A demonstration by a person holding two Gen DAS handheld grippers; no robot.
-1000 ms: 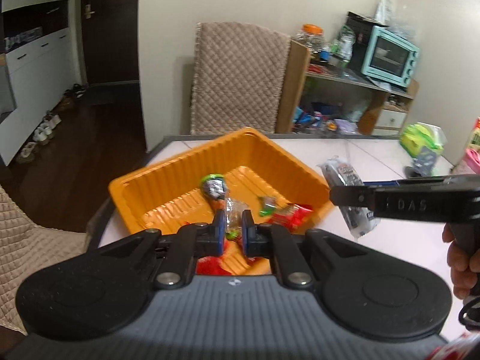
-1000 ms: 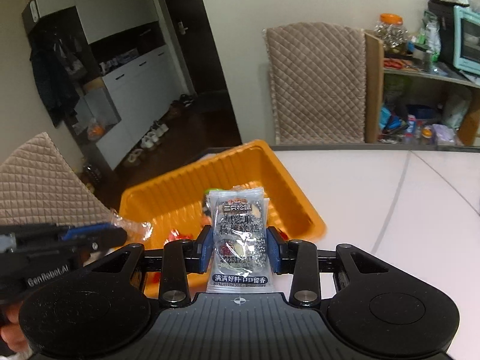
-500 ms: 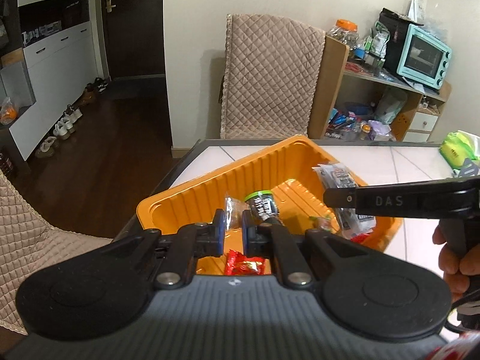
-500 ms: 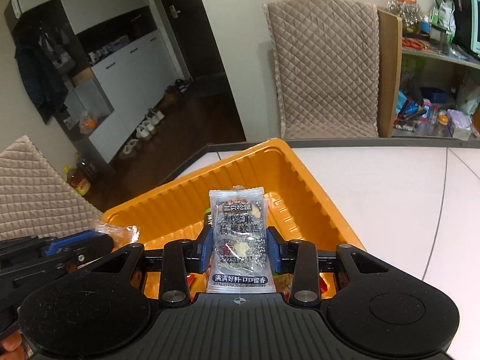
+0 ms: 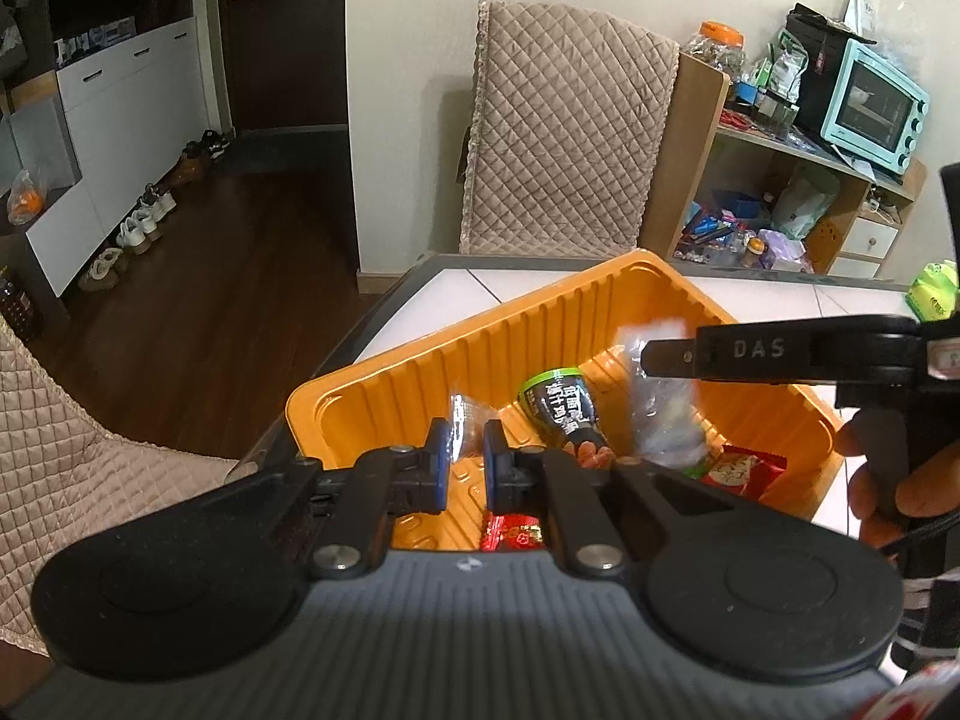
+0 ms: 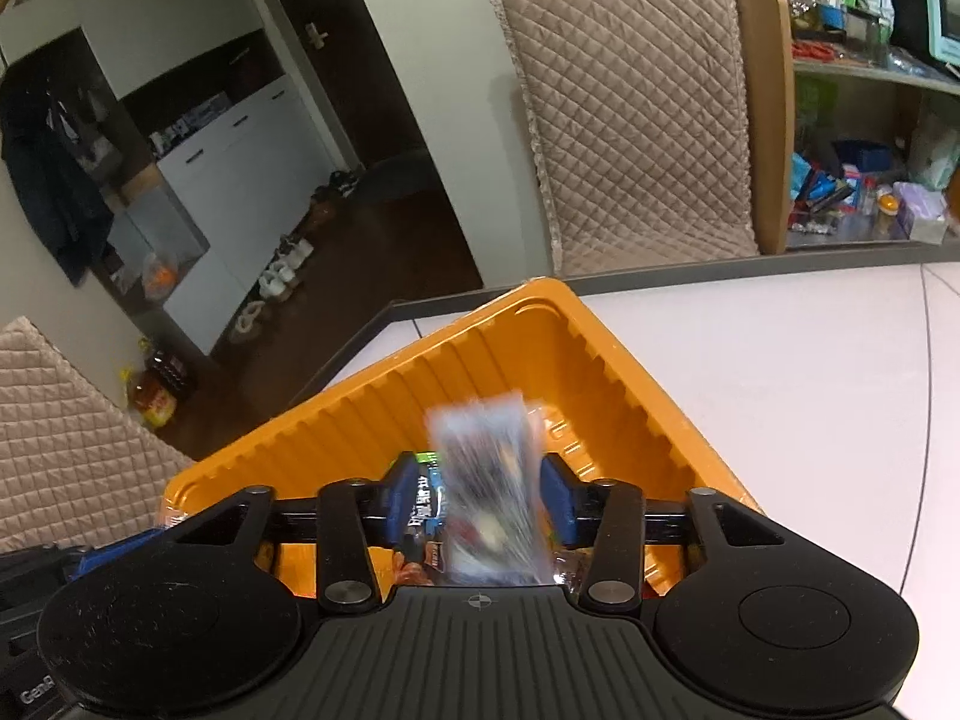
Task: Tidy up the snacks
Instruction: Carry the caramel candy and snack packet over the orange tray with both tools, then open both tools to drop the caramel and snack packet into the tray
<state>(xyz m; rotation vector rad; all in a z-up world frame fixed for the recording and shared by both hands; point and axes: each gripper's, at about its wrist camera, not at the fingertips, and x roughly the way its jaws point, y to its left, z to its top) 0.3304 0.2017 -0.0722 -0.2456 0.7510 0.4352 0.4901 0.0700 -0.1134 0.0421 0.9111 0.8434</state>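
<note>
Two handheld grippers hang over a ribbed orange plastic tray (image 5: 420, 372) set askew at the corner of a white tiled table (image 6: 780, 372) with a dark grey edge, in a room with dark wood flooring, white cabinets, a row of shoes (image 5: 132, 228) along the wall, a beige quilted chair cover (image 5: 564, 144) and a wooden shelf carrying a mint-green toaster oven (image 5: 882, 108). Inside the tray lie a black-and-green snack pouch (image 5: 561, 408) and red-wrapped snacks (image 5: 741, 471). At the left gripper (image 5: 461, 456) the blue-padded fingers are pinched nearly together on a small clear-wrapped candy (image 5: 465, 420) above the tray floor. At the right gripper (image 6: 480, 495) the jaws are opening; a clear silver-printed snack packet (image 6: 486, 480), motion-blurred, sits between the spread blue pads (image 6: 555, 498) above the tray, and no pad visibly presses on it. A person's hand (image 5: 900, 480) grips that gripper's handle.
</note>
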